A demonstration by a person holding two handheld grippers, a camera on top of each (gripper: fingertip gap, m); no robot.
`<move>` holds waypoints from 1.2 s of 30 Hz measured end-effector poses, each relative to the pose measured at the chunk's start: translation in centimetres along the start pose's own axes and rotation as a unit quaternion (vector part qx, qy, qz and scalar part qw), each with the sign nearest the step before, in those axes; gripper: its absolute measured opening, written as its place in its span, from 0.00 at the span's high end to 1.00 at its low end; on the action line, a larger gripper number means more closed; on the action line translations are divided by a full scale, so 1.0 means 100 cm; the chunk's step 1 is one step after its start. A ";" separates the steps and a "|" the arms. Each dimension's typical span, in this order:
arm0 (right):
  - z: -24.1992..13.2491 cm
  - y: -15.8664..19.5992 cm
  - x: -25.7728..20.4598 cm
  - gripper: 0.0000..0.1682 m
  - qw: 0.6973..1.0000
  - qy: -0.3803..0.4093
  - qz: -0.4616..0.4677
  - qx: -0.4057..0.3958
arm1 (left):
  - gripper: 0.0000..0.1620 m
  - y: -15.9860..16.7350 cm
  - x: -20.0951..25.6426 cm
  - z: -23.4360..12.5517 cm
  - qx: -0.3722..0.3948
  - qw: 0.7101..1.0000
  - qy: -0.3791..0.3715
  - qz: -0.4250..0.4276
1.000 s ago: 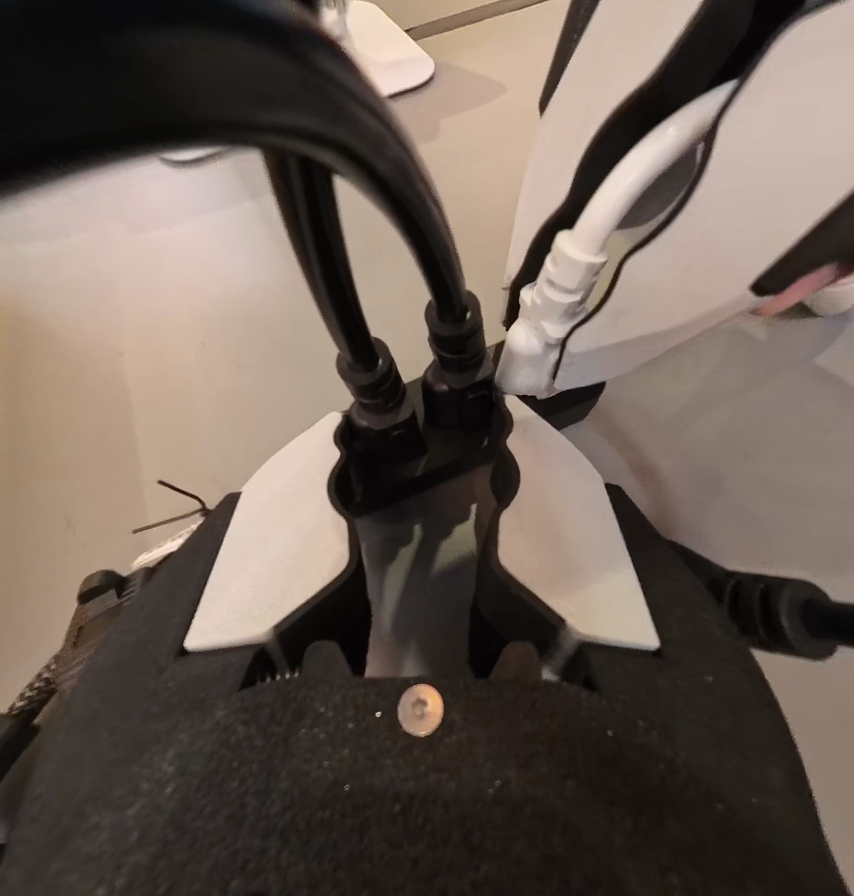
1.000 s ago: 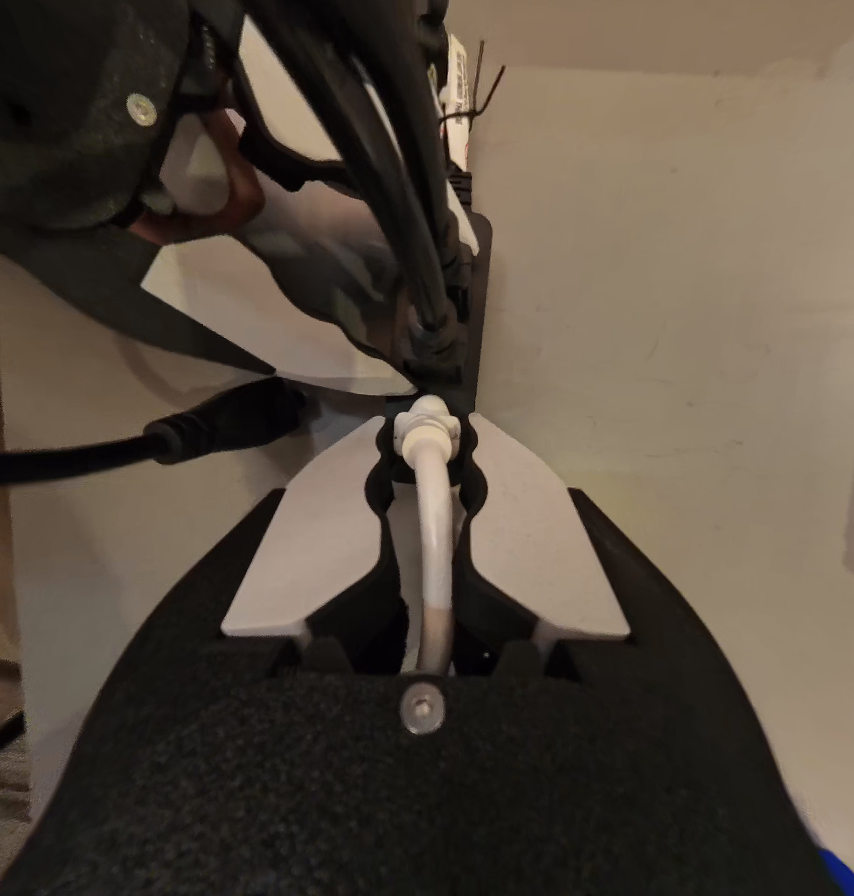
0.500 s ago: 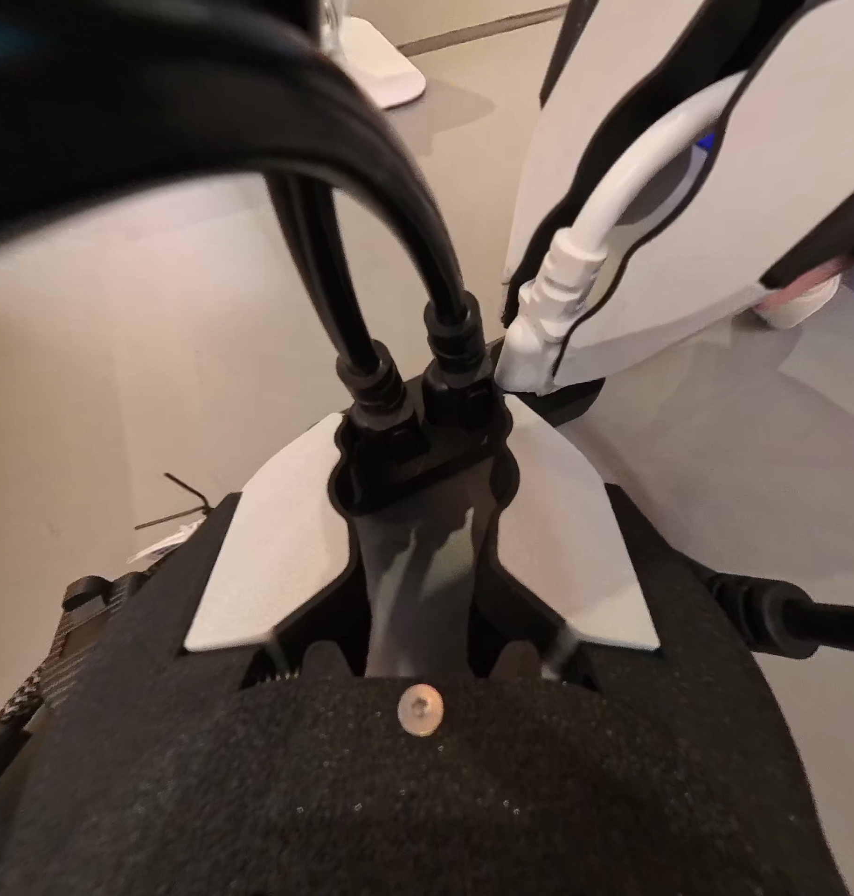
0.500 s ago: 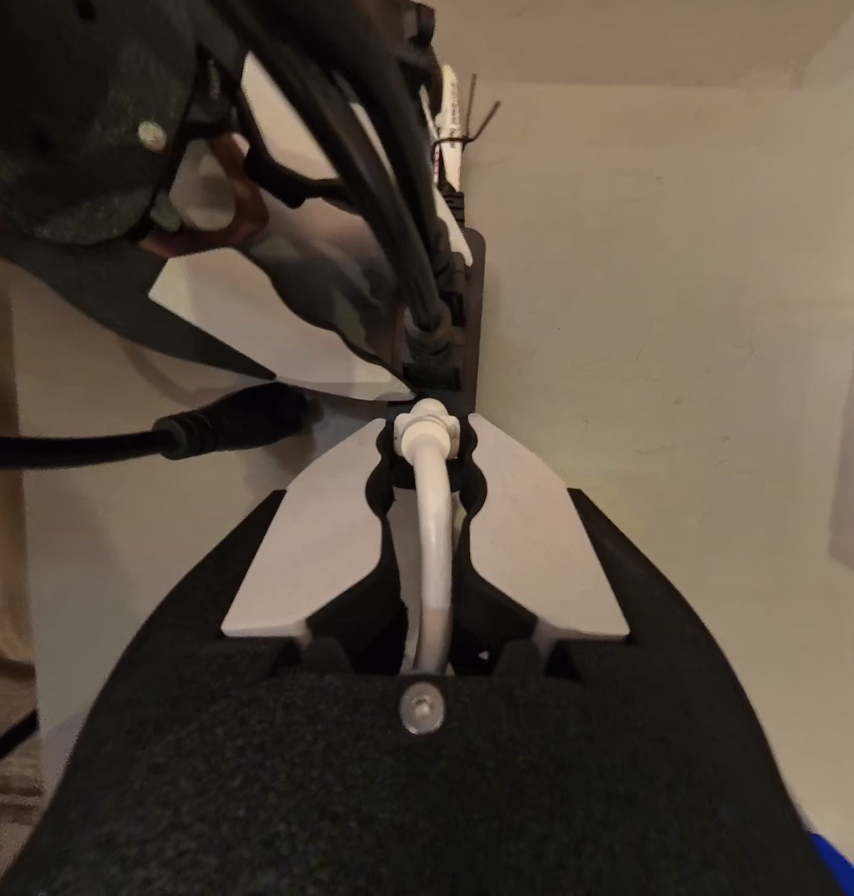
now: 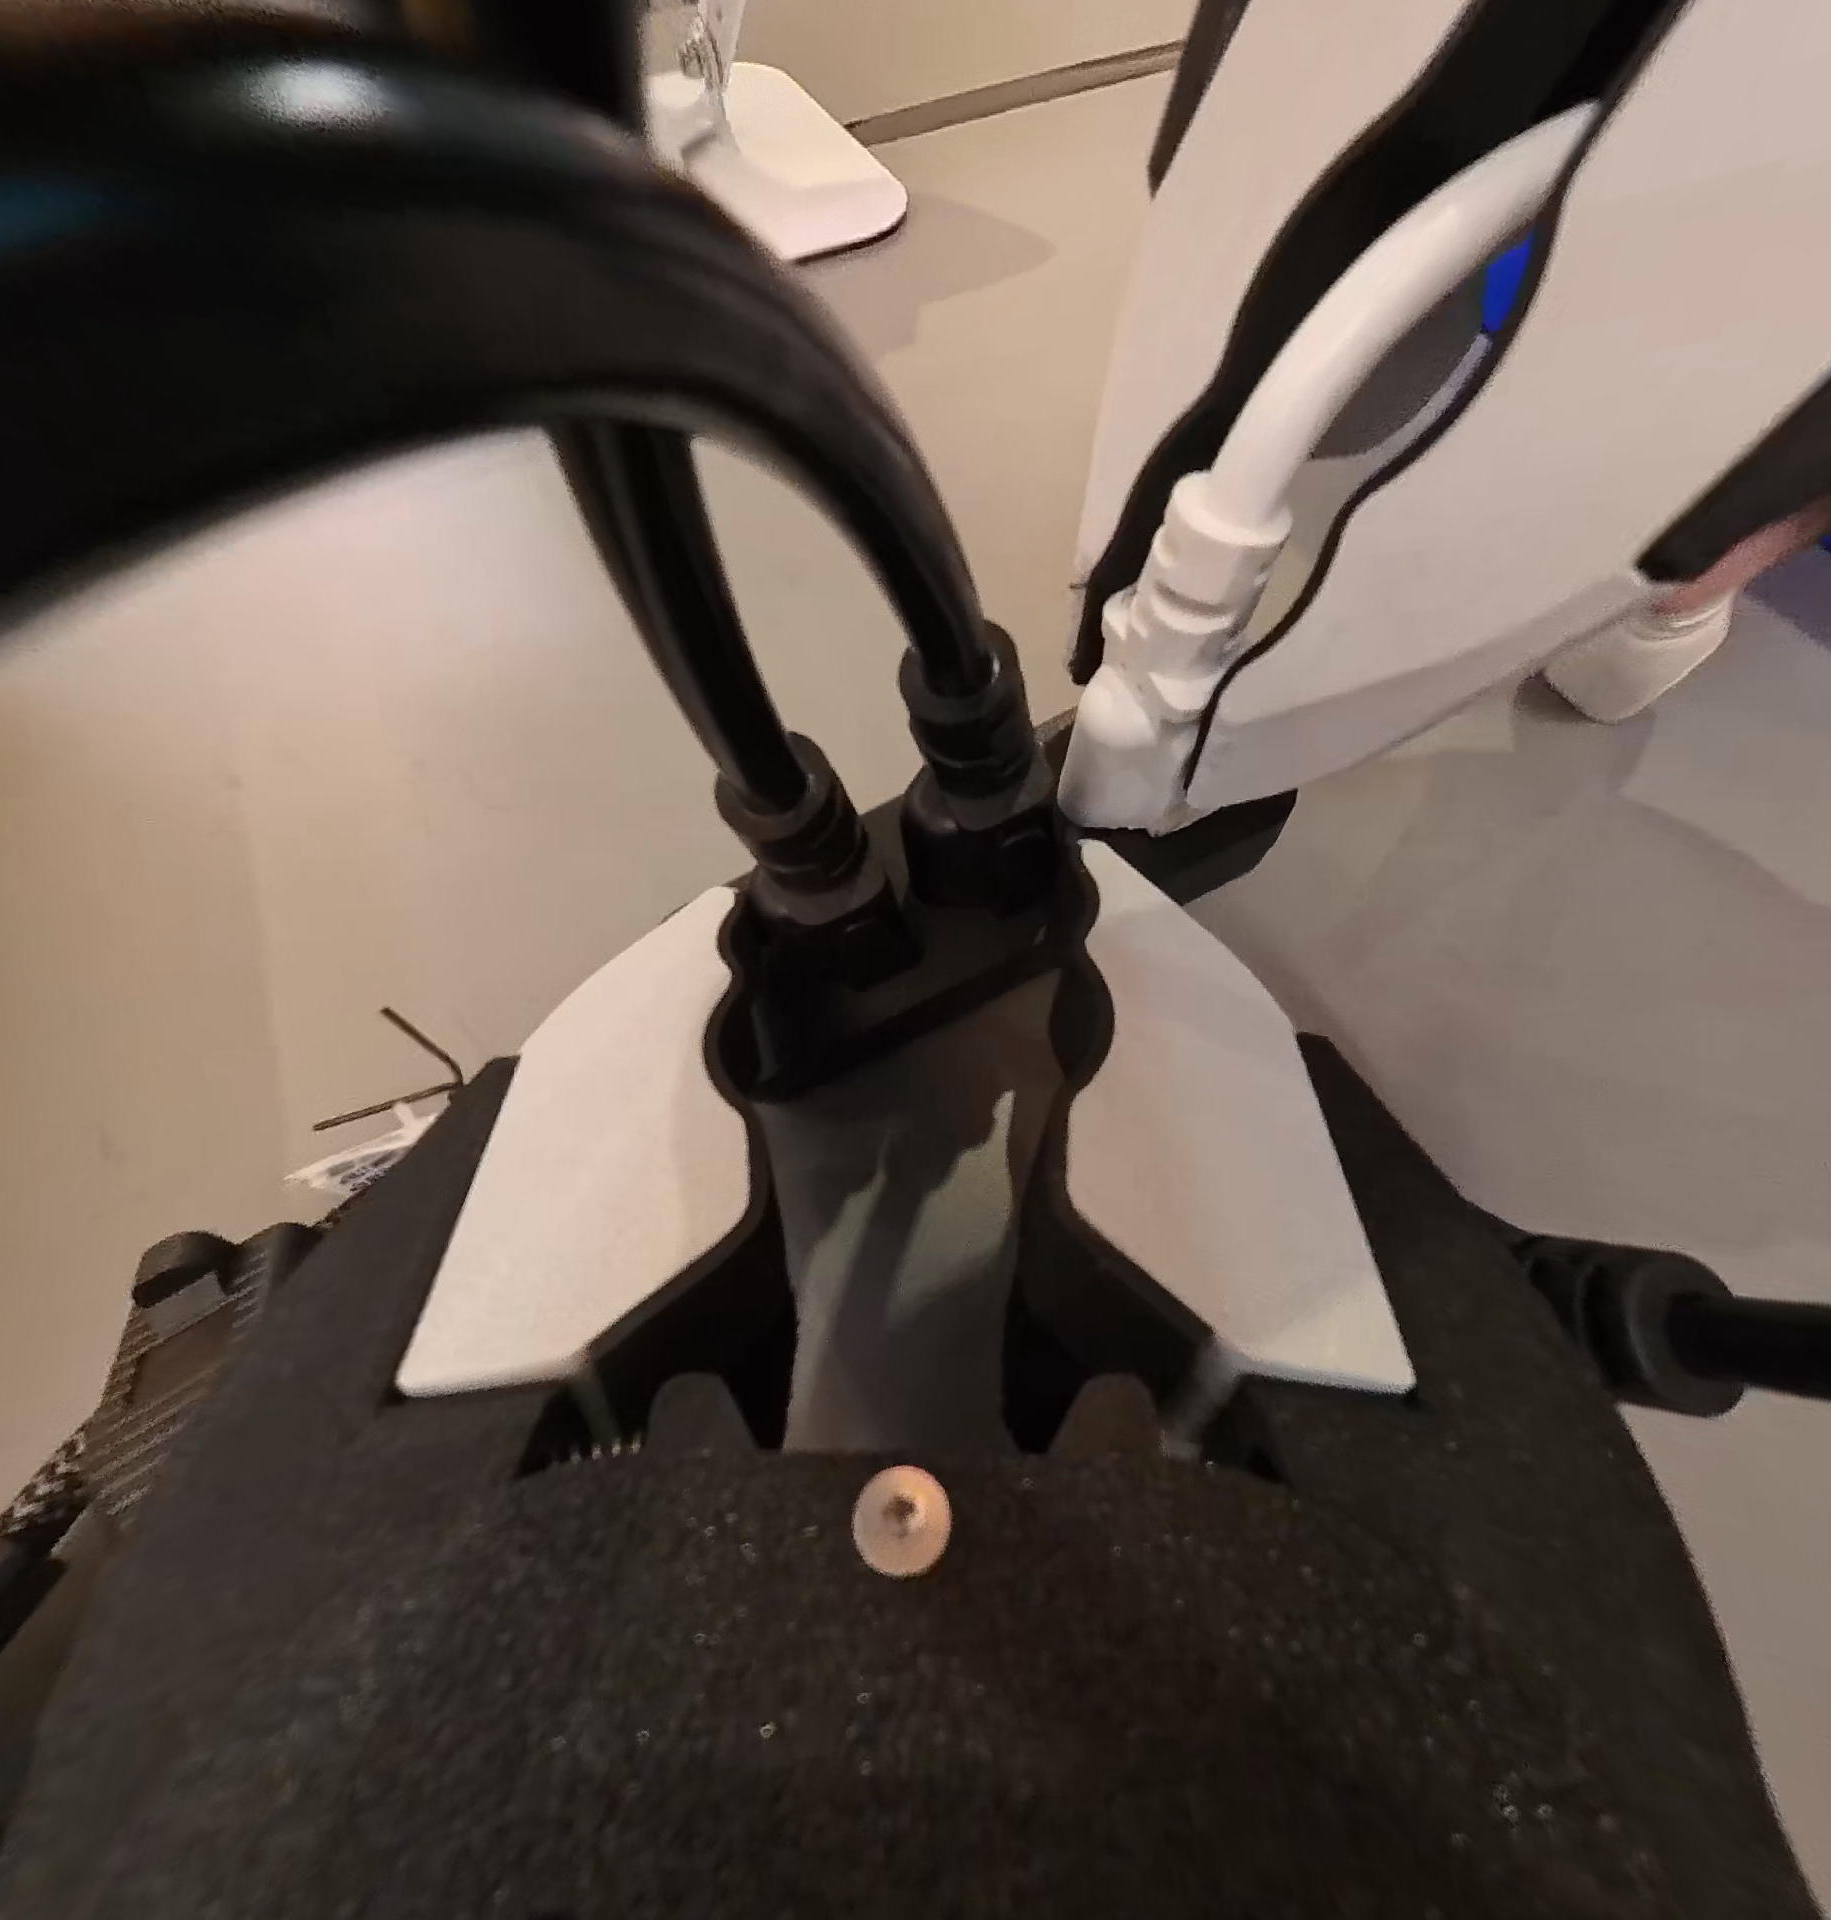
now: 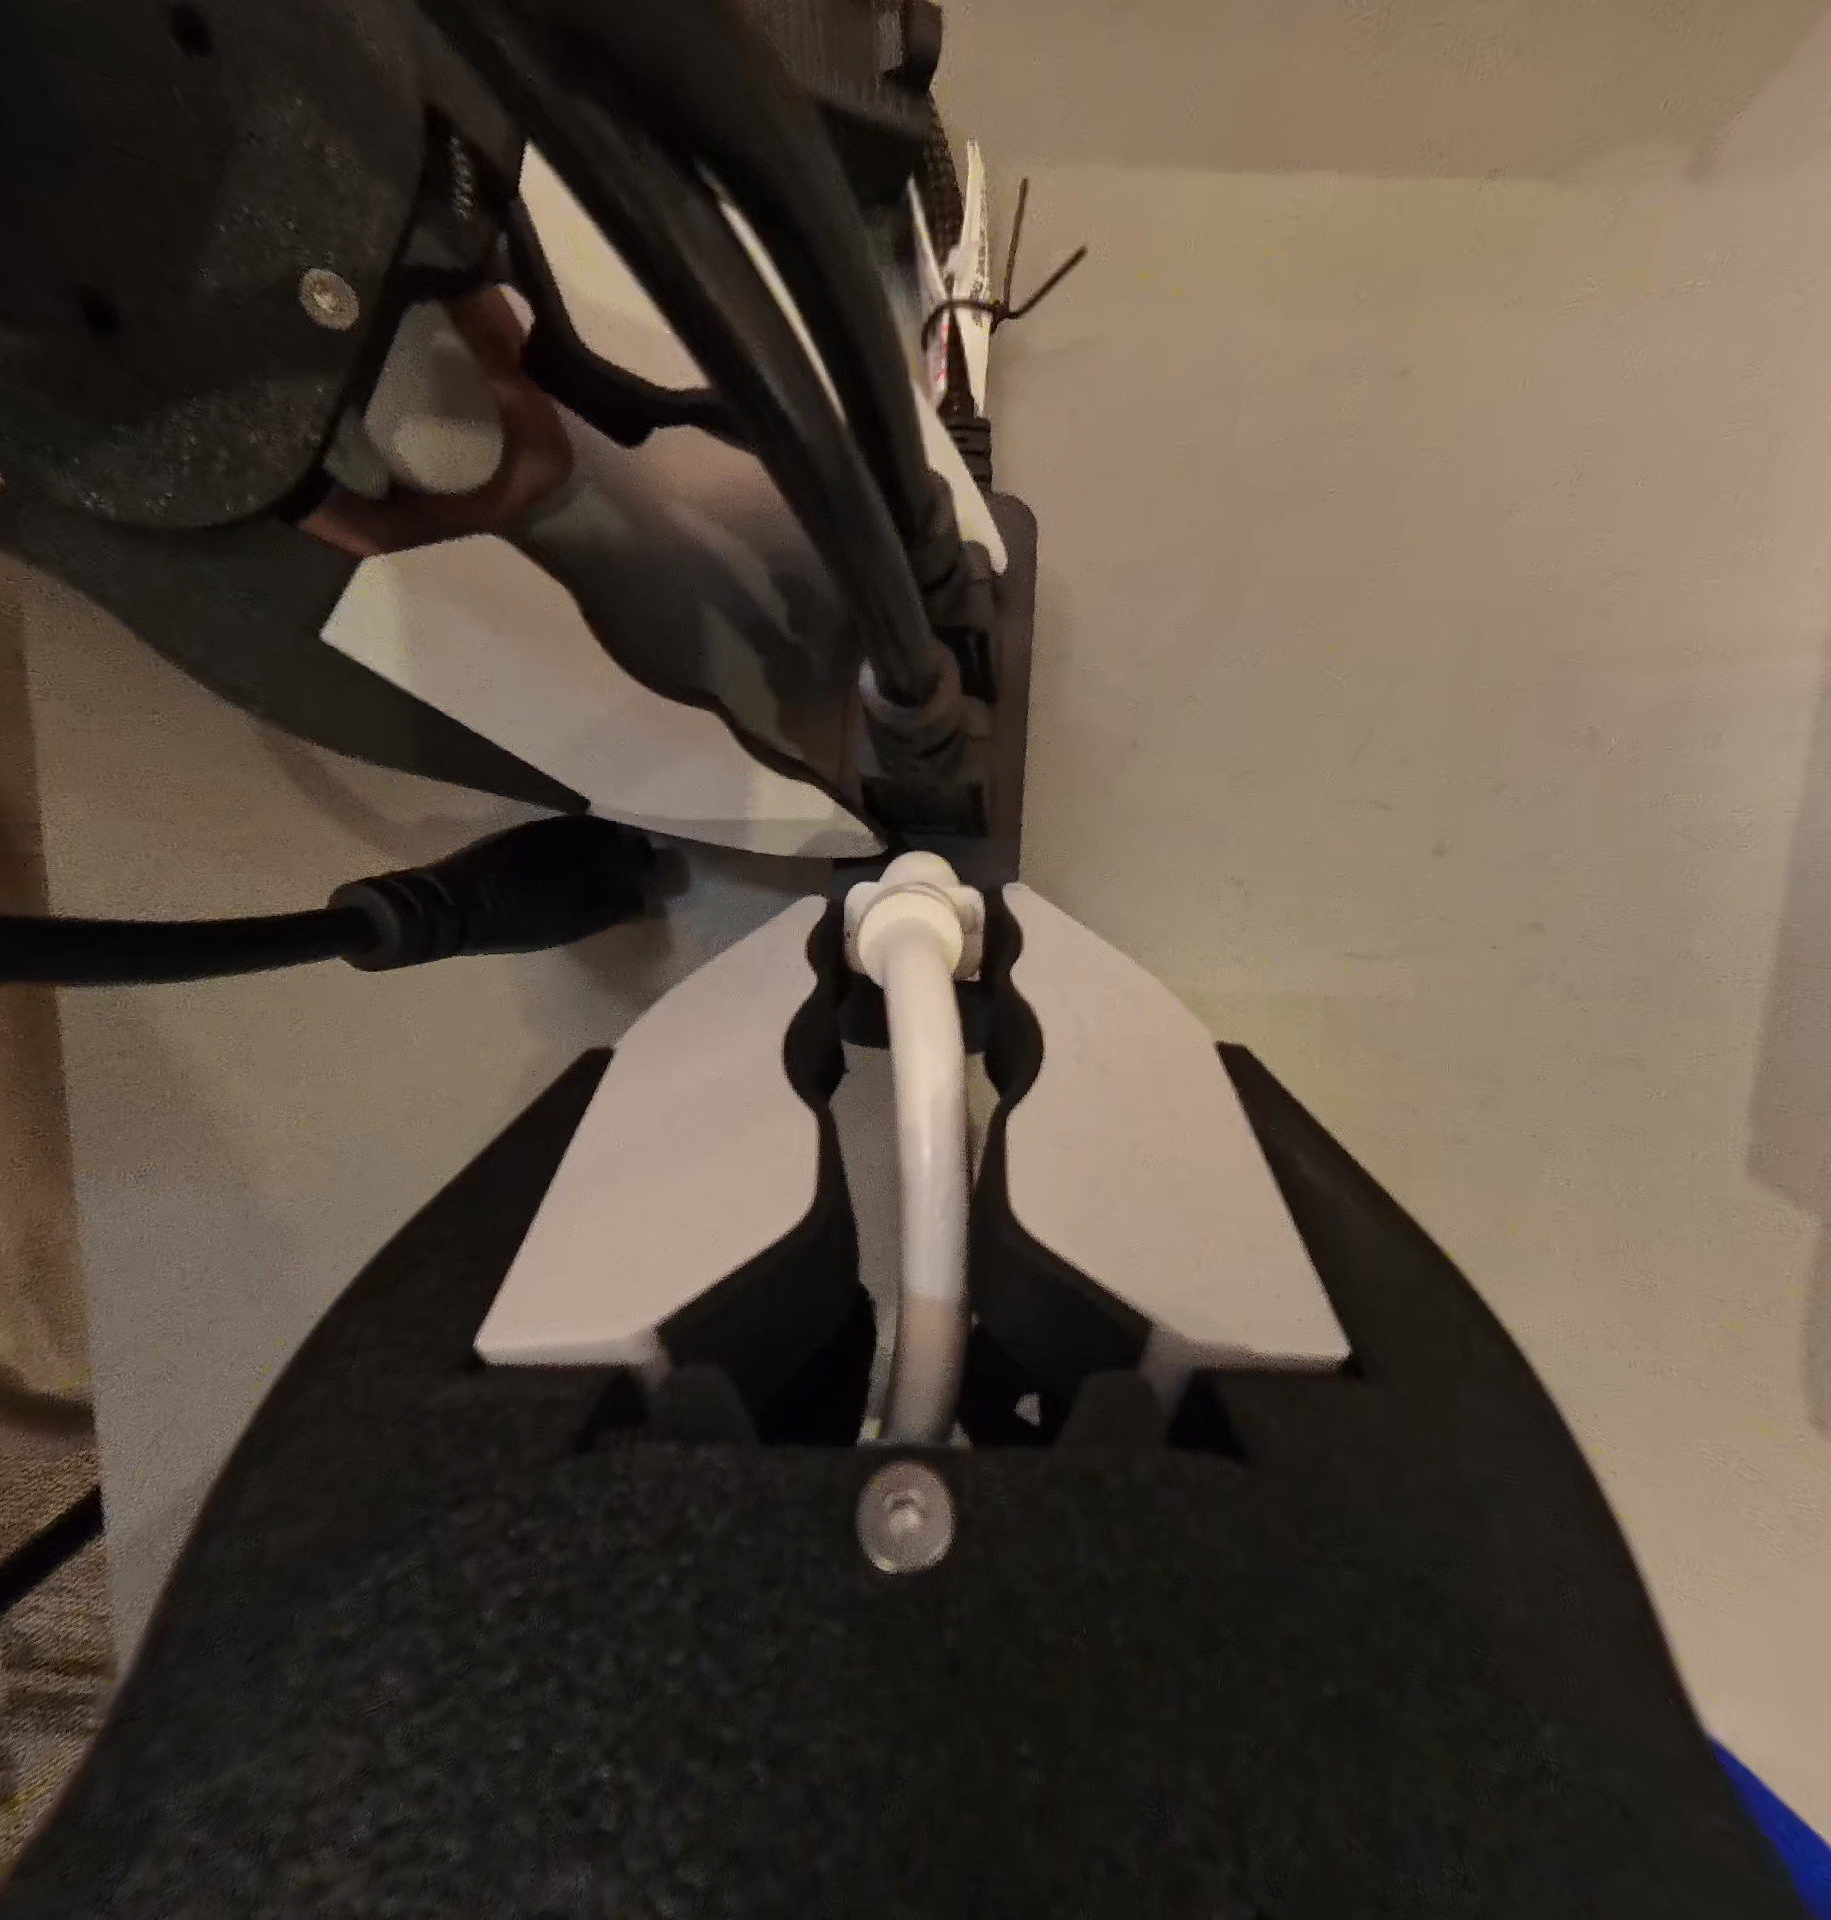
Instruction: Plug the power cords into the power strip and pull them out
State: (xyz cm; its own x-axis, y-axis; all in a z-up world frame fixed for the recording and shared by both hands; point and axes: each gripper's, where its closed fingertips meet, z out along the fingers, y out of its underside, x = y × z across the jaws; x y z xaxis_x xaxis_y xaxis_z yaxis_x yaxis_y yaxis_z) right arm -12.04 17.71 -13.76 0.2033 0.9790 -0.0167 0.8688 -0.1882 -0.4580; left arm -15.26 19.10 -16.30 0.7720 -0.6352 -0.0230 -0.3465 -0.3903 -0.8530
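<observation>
Where the black power strip (image 5: 895, 992) lies flat on the pale counter (image 5: 267, 831), the left claw (image 5: 900, 966) is closed around its near end, one white finger (image 5: 620, 1122) against each side of the body. Two black plugs (image 5: 978, 831) sit side by side in the sockets just past the fingertips, and their thick black cords (image 5: 807, 457) arch up and back over the camera. At the far end of the strip, the right claw (image 6: 916, 914) is clamped on a white plug (image 6: 916, 909); its fingers are nearly together and pinch the plug's collar. The white cord (image 6: 926, 1164) runs back between those fingers toward the claw's body. In the left wrist view the white plug (image 5: 1150, 717) stands upright with its base at the strip's top face; whether the prongs are fully seated cannot be told. Another black plug (image 6: 495, 899) on its cord lies loose on the counter just beside the strip. A black cable tie (image 6: 1004, 301) sticks up at the strip's far end.
</observation>
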 end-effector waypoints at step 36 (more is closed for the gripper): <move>-0.013 0.032 -0.025 0.73 0.924 0.302 0.098 0.212 | 0.66 0.010 0.001 -0.002 -0.034 0.999 0.014 0.031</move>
State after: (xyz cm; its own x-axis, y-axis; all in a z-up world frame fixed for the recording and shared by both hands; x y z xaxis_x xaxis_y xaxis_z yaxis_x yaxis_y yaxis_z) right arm -9.20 14.59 -13.98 0.6646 0.6825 0.3042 0.5591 -0.1841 -0.8084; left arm -15.63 18.51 -17.06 0.7333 -0.6774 -0.0585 -0.4291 -0.3943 -0.8126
